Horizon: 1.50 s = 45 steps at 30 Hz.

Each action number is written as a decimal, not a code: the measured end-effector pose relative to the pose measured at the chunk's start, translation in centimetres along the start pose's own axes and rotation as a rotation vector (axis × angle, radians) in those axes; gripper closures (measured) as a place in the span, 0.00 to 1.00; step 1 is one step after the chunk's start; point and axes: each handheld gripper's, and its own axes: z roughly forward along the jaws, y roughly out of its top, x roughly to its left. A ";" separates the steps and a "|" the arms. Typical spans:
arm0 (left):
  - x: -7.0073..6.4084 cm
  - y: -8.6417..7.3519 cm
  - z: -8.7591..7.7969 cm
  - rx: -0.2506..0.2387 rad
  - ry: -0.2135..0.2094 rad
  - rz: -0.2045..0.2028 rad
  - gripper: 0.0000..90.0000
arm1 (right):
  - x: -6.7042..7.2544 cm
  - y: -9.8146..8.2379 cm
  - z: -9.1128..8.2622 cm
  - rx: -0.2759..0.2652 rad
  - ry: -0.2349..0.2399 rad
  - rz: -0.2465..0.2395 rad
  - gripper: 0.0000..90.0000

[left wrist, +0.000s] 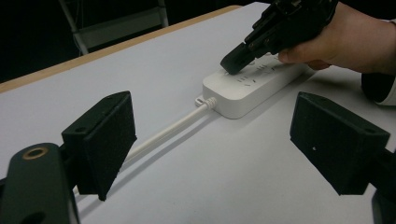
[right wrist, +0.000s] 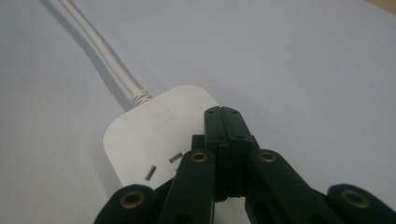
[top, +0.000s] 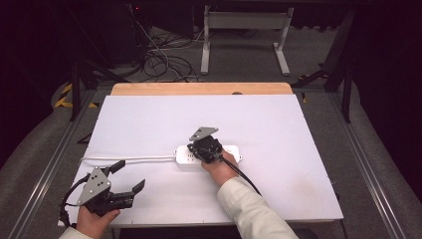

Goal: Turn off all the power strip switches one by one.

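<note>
A white power strip [top: 230, 152] lies in the middle of the white table [top: 278, 129], and its white cable [top: 129, 160] runs off to the left. My right gripper [top: 193, 148] is shut with nothing between its jaws. Its tip sits at the top face of the strip [right wrist: 149, 135], near the cable end and beside the socket slots; the closed tips [right wrist: 223, 116] show in the right gripper view. My left gripper [top: 130, 175] is open and empty near the front left corner, pointing toward the strip [left wrist: 247, 88] and the right gripper [left wrist: 233, 60]. The cable [left wrist: 163, 133] passes ahead of its jaws.
A wooden strip [top: 199, 88] edges the table's far side. Beyond it stand a white metal frame [top: 244, 30] and loose cables on the floor [top: 164, 59]. Metal rails [top: 59, 149] run along both sides of the table.
</note>
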 end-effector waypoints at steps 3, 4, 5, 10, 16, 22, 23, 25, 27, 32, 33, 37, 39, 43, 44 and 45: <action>0.1 0.0 0.0 0.000 0.000 -0.001 0.17 | -0.1 -0.1 0.0 -0.006 0.004 0.005 1.00; 0.1 0.0 -0.1 0.001 0.001 0.002 0.17 | -0.2 -0.1 0.0 -0.008 0.007 0.004 1.00; 0.1 0.0 -0.1 0.000 0.000 0.000 0.17 | 0.0 0.2 -0.3 -0.015 -0.006 -0.013 1.00; 0.3 -0.1 0.0 -0.002 -0.001 -0.008 0.17 | -0.1 0.4 -0.6 -0.021 -0.025 -0.027 1.00; 0.3 -0.1 0.0 -0.001 0.001 -0.008 0.17 | -0.2 0.8 -1.7 -0.065 -0.003 -0.029 1.00; 0.4 -0.1 -0.1 -0.001 0.000 -0.013 0.17 | -1.3 1.0 -3.1 -0.084 -0.005 0.008 1.00; 0.4 -0.1 -0.1 -0.001 0.001 -0.014 0.17 | -1.5 1.0 -3.3 -0.085 -0.005 0.018 1.00; 0.4 -0.1 -0.1 -0.001 0.002 -0.014 0.17 | -1.9 0.9 -3.6 -0.079 -0.013 0.022 1.00; 0.4 -0.1 -0.1 -0.001 0.003 -0.013 0.17 | -2.1 0.7 -3.8 -0.075 -0.022 0.024 1.00; 0.4 -0.1 -0.2 -0.003 0.006 -0.012 0.17 | -2.8 0.1 -4.2 -0.059 -0.036 0.034 1.00; 0.4 -0.1 -0.2 -0.002 0.006 -0.012 0.17 | -2.9 -0.1 -4.2 -0.057 -0.038 0.035 1.00; 0.4 -0.1 -0.1 0.001 0.004 -0.012 0.17 | -3.2 -0.6 -4.1 -0.032 -0.036 0.041 1.00; 0.4 -0.1 -0.1 0.001 0.004 -0.012 0.17 | -3.0 -0.8 -3.8 -0.022 -0.030 0.037 1.00; 0.4 -0.1 -0.2 -0.001 0.007 -0.012 0.17 | -2.8 -1.1 -3.3 0.001 -0.023 0.031 1.00; 0.5 -0.1 -0.2 0.000 0.006 -0.012 0.17 | -2.8 -1.2 -3.2 0.006 -0.018 0.031 1.00; 0.5 -0.1 -0.2 0.000 0.007 -0.012 0.17 | -2.8 -1.3 -3.2 0.011 -0.018 0.032 1.00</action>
